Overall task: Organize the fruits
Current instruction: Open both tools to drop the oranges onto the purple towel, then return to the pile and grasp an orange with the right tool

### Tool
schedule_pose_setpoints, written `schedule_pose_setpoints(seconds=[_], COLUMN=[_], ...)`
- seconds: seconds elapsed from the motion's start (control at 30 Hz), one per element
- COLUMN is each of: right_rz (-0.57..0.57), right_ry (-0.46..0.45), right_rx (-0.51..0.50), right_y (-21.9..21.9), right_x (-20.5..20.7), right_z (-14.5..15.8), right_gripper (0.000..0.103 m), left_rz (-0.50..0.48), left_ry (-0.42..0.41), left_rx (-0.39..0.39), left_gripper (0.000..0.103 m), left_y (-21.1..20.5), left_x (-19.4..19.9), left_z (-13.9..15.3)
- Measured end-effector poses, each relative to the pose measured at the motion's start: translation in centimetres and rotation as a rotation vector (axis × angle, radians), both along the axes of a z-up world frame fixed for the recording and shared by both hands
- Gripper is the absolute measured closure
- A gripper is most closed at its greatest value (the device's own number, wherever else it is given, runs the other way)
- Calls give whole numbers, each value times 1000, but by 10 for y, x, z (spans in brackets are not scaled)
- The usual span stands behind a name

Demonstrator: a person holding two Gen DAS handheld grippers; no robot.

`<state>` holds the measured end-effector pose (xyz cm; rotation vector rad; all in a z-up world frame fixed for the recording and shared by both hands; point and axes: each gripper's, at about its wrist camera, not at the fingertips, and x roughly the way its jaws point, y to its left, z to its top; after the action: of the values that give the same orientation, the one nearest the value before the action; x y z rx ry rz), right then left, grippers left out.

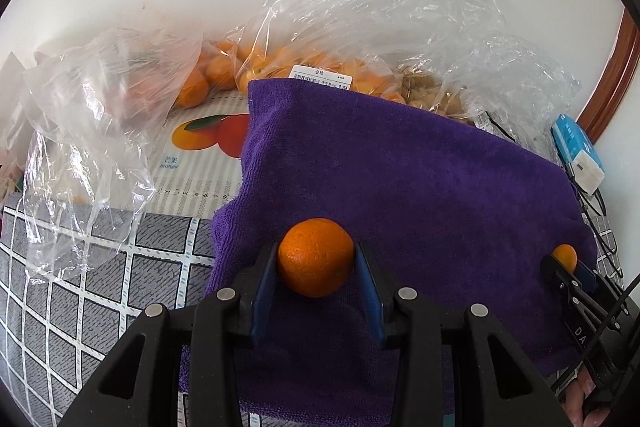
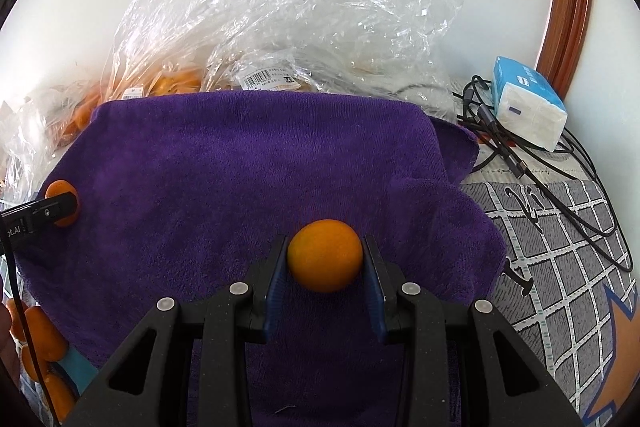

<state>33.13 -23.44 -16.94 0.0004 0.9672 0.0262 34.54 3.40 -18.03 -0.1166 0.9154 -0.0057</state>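
Orange [image 1: 315, 257] clamped between the left gripper [image 1: 316, 267] pads, over the near part of the purple towel [image 1: 400, 167]. Second orange [image 2: 325, 255] gripped the same way by the right gripper [image 2: 325, 265], also above the towel. Clear plastic bags [image 2: 280, 27] with more oranges [image 1: 208, 75] lie behind the towel against the wall. Tissue pack [image 2: 528, 103] and black cables [image 2: 520, 155] sit at right on the checked mat [image 2: 560, 247].
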Motion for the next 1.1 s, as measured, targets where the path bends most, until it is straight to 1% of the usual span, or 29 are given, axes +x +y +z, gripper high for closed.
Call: schedule_pose_setpoints(seconds=[0.03,0.1,0.17,0.27,0.3,0.37,0.43,0.5,0.6,0.77,0.93,1.03,1.1], right_rz=[1,1,0,-3,-1,-1,-5,-13,-32,-36,-47,-97,-101], right_ry=[-1,-3,-12,-49,-66,-103,-139,-164,-175,-211,-205,-193,-176], right_rx=[-2,-5,-3,14,20,24,23,19,6,-16,-52,-13,24], right_y=[0,0,0,-1,0,1,3,6,10,12,13,9,10], right_x=[0,-1,-1,-4,-6,-9,-13,-14,-17,-43,-70,-82,-89], right_z=[0,0,2,11,14,23,32,42,56,79,89,94,95], right_gripper=[68,67,63,50,48,38,35,34,34,34,34,34,34], left_rz=[-3,-8,-9,-11,-9,-1,4,9,0,-15,-15,-34,-34], left_ry=[0,-5,-20,-47,-53,-63,-69,-77,-95,-142,-201,-218,-230], left_rx=[0,0,4,5,5,2,-5,-11,-13,-8,-68,-55,-39], left_gripper=[65,58,54,49,48,47,47,47,47,47,47,47,47], left_y=[0,0,0,0,0,1,1,0,-1,-1,5,3,4], left_x=[0,0,-2,-6,-7,-9,-12,-15,-21,-34,-51,-71,-85], left_z=[0,2,6,13,16,21,25,30,41,62,84,92,92])
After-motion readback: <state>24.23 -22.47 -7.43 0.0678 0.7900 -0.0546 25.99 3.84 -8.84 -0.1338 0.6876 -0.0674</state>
